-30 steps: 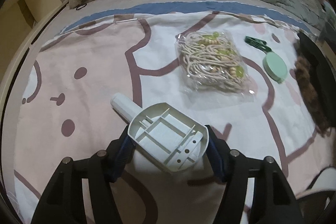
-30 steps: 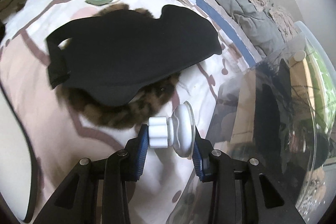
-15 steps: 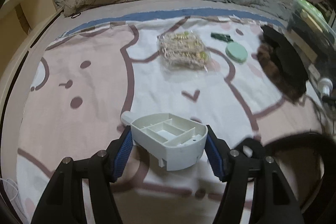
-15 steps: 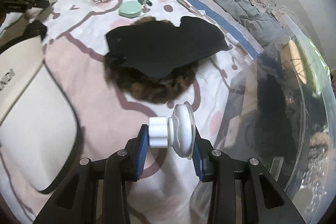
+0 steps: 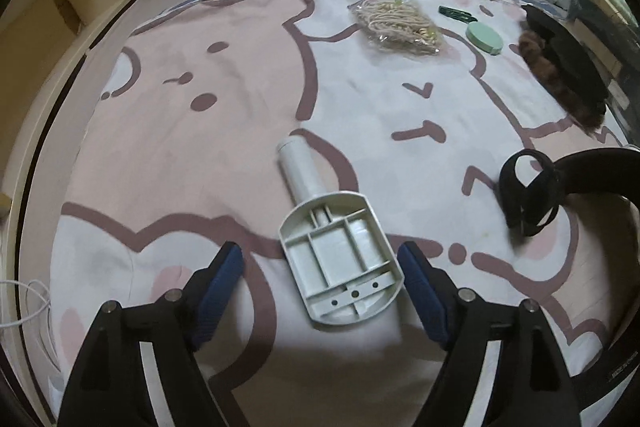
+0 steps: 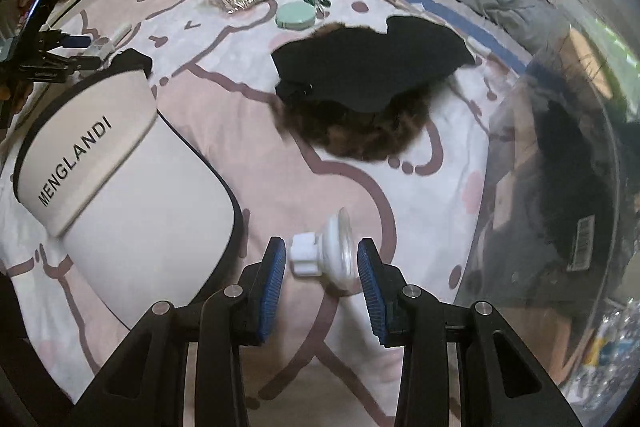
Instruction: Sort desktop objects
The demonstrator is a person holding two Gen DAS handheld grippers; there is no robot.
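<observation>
The left gripper (image 5: pixel 320 263) stands wide over the pink-and-white cartoon bedsheet (image 5: pixel 200 147); its jaws have just been opening. The white plastic scoop-shaped piece (image 5: pixel 338 267) lies on the sheet between the blue pads, clear of both, its ribbed underside up and its tubular handle running toward 11 o'clock.

The right gripper (image 6: pixel 322 263) is narrow — it holds the white suction-cup fitting (image 6: pixel 324 253) between its pads, knob toward the left pad and disc toward the right.

Seen from the left wrist, the clear bag of beige cord (image 5: pixel 396 23) lies at 1 o'clock. Just to its right lies the mint round case (image 5: pixel 484 37), with the green clip (image 5: pixel 454 13) just beyond. The black cloth (image 5: pixel 568 63) over brown fur (image 5: pixel 534 51) lies at 2 o'clock, well apart from the scoop. A black strap loop (image 5: pixel 528 191) lies at 3 o'clock.

Seen from the right wrist, a white visor cap (image 6: pixel 120 179) lettered MENGLANDI lies at 9 o'clock, near the gripper. A clear plastic bin (image 6: pixel 560 187) stands at 3 o'clock — its contents are too blurred to tell.
</observation>
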